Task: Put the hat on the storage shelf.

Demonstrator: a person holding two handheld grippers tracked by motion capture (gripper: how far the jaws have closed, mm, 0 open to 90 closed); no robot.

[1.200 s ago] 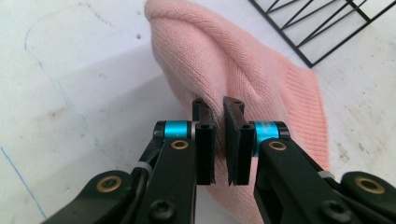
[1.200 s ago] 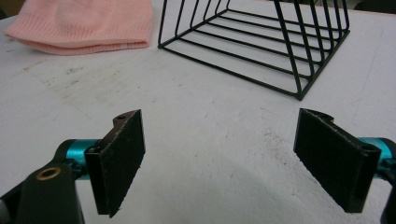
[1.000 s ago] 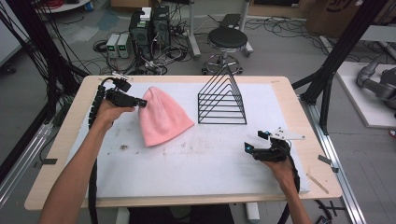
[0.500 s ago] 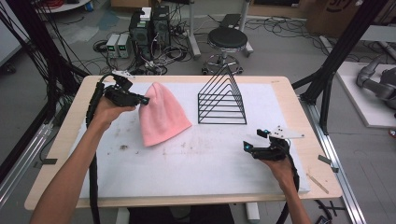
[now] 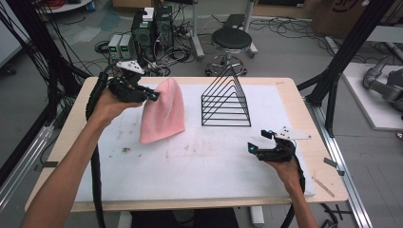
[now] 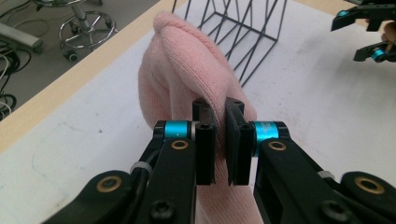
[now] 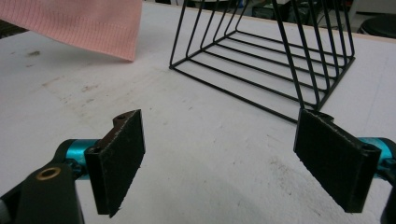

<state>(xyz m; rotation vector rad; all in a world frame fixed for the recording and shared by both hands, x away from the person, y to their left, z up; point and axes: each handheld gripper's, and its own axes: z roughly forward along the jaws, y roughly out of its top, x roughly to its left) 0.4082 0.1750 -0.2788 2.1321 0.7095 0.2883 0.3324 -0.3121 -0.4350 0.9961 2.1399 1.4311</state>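
Note:
A pink knitted hat [image 5: 164,111] hangs partly lifted off the white table cover, its lower edge trailing on the cover. My left gripper [image 5: 153,96] is shut on the hat's side, and in the left gripper view its jaws pinch a fold of the pink knit [image 6: 187,79] between them. A black wire rack [image 5: 226,102] with triangular dividers stands just right of the hat. My right gripper [image 5: 259,142] hovers low near the table's right front, jaws wide apart and bare; its view looks at the wire rack [image 7: 275,51] and the pink hat's hem [image 7: 88,28].
The white cover [image 5: 199,166] lies on a wooden table [image 5: 306,111], with some dirt marks at its middle. Beyond the far edge stand a stool [image 5: 231,40], computer boxes [image 5: 152,28] and cables on the floor. Black frame posts [image 5: 349,52] rise at the right.
My left gripper has lifted the hat and carried it upward and slightly right, so it now hangs more upright. The right gripper has stayed almost in place.

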